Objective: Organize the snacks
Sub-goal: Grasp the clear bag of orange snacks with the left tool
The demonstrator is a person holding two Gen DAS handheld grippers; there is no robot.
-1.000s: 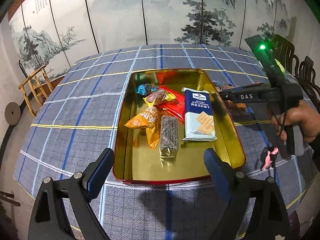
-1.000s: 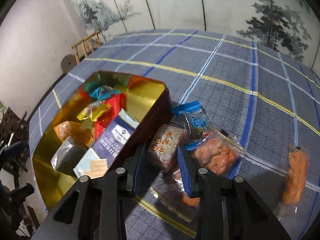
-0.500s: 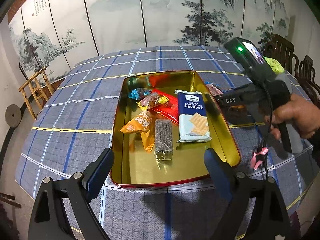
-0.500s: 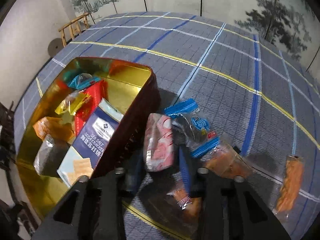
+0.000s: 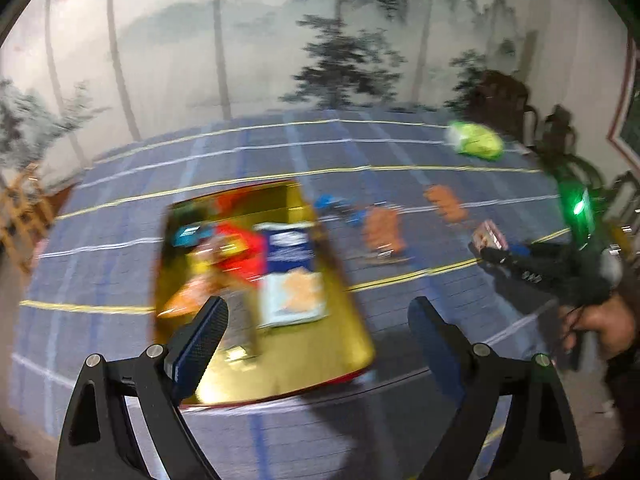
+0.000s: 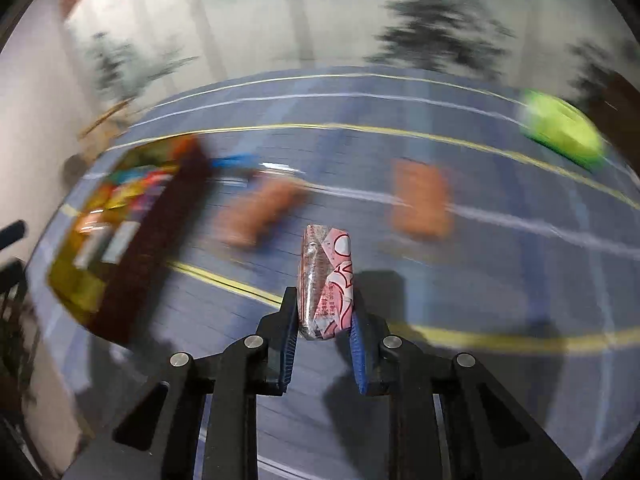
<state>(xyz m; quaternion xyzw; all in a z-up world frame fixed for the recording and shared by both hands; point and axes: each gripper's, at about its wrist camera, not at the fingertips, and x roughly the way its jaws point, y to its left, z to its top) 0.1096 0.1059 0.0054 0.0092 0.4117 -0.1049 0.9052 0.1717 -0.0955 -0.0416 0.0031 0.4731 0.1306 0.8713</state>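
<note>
Right gripper [image 6: 323, 334] clamped on a pink-and-white snack packet [image 6: 327, 280], pads pressing its two long sides; the packet's long axis runs forward along the fingers, its far end jutting well past the tips and clear of the blue checked tablecloth [image 6: 500, 280]. The gold tin tray [image 6: 76, 292], already holding several snacks, lies to the left of this gripper, its dark red side wall facing the packet, so the coming carry probably runs leftward and over that wall, with the packet arriving end first. In the left wrist view the same packet [image 5: 489, 236] shows at the tip of the right gripper [image 5: 486, 254], well apart from the tray [image 5: 348, 344] and to its right. The left gripper [image 5: 316, 340] stands wide and empty, hanging over the tray's near end; it is the nearer to the tray but carries nothing. Two orange packets [image 6: 420, 198] and a green one [image 6: 564, 130] lie on the cloth beyond, views blurred
</note>
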